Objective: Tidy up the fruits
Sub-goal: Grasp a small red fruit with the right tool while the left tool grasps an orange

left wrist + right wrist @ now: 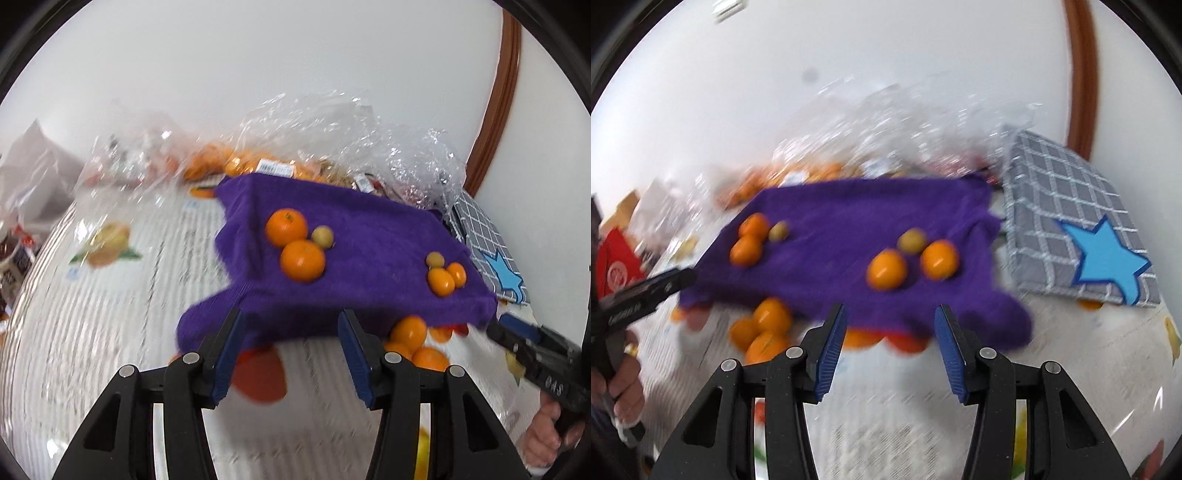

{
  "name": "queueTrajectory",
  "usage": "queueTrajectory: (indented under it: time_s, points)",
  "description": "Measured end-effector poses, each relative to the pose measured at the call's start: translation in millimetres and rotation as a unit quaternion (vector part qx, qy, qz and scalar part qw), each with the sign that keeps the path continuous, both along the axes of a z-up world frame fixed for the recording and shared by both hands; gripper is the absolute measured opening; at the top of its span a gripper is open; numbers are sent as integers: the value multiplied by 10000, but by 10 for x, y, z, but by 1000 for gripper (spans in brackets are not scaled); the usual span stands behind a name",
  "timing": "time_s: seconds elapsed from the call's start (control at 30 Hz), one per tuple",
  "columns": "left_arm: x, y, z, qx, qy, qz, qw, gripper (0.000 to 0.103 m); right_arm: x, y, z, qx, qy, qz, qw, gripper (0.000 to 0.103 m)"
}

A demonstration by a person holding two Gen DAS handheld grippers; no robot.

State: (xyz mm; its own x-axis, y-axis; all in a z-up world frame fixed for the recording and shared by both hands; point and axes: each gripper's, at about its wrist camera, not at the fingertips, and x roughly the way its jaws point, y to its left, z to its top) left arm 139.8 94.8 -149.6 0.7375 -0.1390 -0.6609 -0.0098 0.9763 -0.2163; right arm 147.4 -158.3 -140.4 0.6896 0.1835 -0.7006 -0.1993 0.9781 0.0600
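Observation:
A purple cloth [369,236] [842,210] lies spread on the table. On it sit two oranges [302,260] [746,251] with a small yellow-green fruit [322,236], and a second cluster of small orange fruit [441,281] [886,268]. More oranges [408,330] [772,315] peek out from under the cloth's near edge. My left gripper [291,314] stands open at that edge, nothing pinched. My right gripper [892,307] is open too, just short of the cloth's drooping right corner. Each gripper also shows in the other view: right gripper [517,332], left gripper [665,280].
Crinkled clear plastic bags [314,122] with more fruit pile up behind the cloth. A grey checked cushion with a blue star [1071,221] lies to the right. A red box [617,262] stands at the left. A brown door frame [502,92] rises at the back right.

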Motion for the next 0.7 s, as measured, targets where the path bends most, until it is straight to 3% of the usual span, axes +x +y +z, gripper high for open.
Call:
queueTrajectory:
  time_s: [0.17,0.37,0.53,0.7]
  points:
    - [-190,97,-66,-231,68,-22,9997,50,-310,287,-208,183,322,427,9984,49]
    - [-334,112,-114,-227,30,-63,9997,50,-445,540,-387,278,593,754,9950,47]
    - [-341,121,-126,-314,16,-53,9995,50,-449,654,-473,-34,654,780,9948,23]
    - [-354,13,-153,-1,-3,-54,10000,50,-486,602,-478,32,644,771,9949,23]
